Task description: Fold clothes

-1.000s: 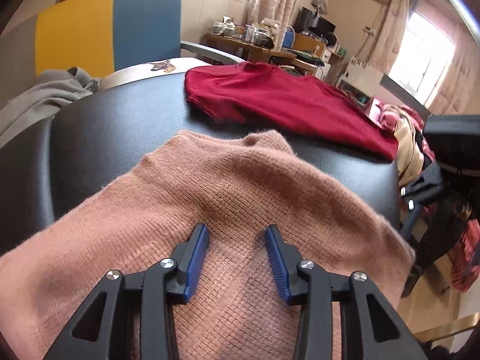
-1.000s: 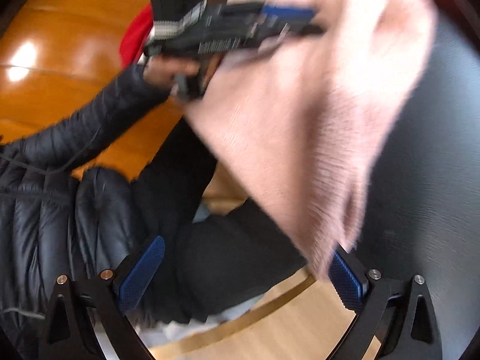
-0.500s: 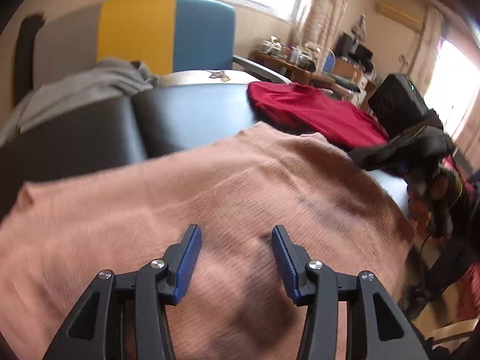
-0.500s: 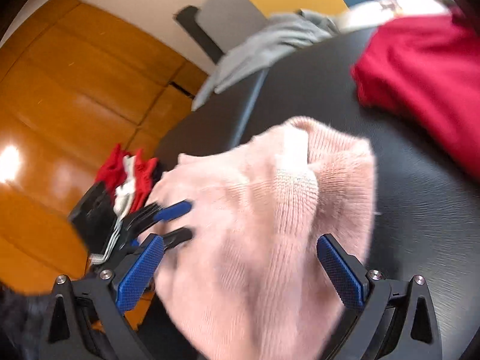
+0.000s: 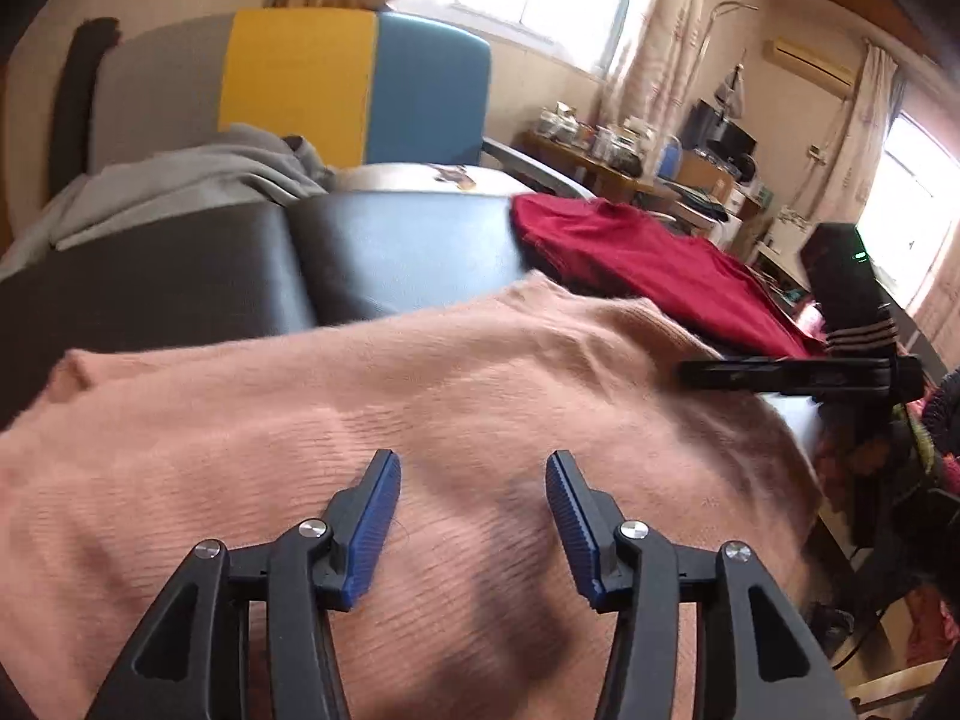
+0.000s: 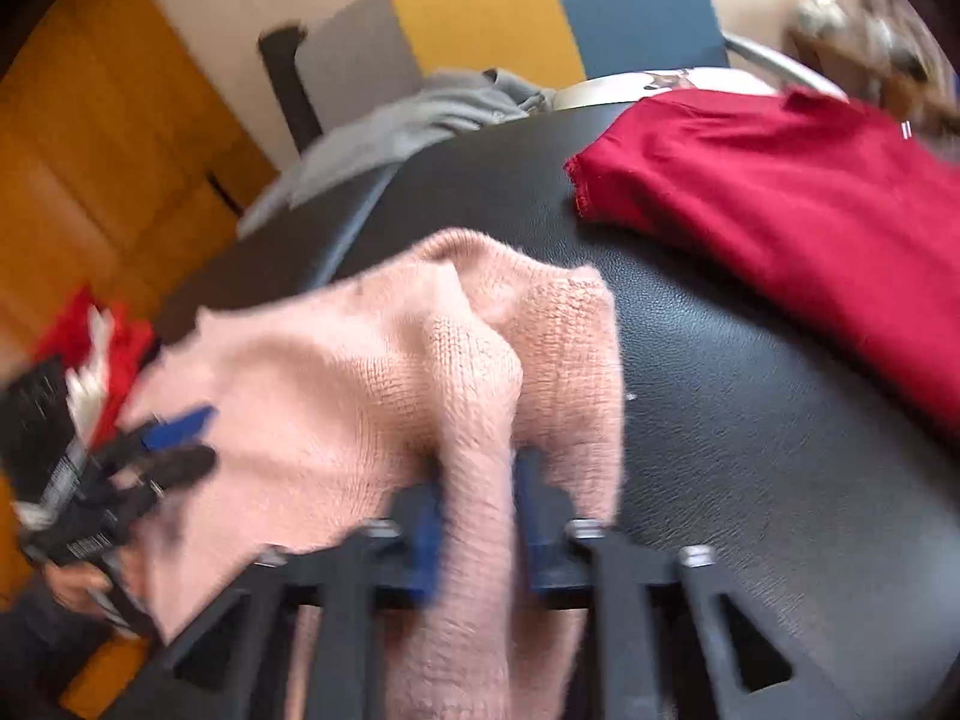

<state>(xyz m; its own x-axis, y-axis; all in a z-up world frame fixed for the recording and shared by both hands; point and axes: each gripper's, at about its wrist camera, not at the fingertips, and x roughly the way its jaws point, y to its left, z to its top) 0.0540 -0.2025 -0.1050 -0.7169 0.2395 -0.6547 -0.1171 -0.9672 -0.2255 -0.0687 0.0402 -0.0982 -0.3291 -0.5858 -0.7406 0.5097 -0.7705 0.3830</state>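
A pink knitted sweater (image 5: 420,408) lies spread on a black padded table (image 5: 390,246). My left gripper (image 5: 473,480) hovers open just above the sweater's middle, holding nothing. My right gripper (image 6: 477,498) is shut on a bunched fold of the pink sweater (image 6: 372,372) at its right edge. The right gripper also shows in the left wrist view (image 5: 786,373), side on, at the sweater's right edge. The left gripper shows in the right wrist view (image 6: 174,444) at the sweater's left side, blurred.
A dark red garment (image 5: 648,264) lies on the far right of the table, also in the right wrist view (image 6: 798,198). A grey garment (image 5: 198,174) is draped at the far left. A yellow and blue chair (image 5: 360,84) stands behind. Clothes lie on the floor (image 5: 924,444).
My right gripper has closed on a fold of the pink sweater; it was open half a second ago. My left gripper has stayed open over the sweater.
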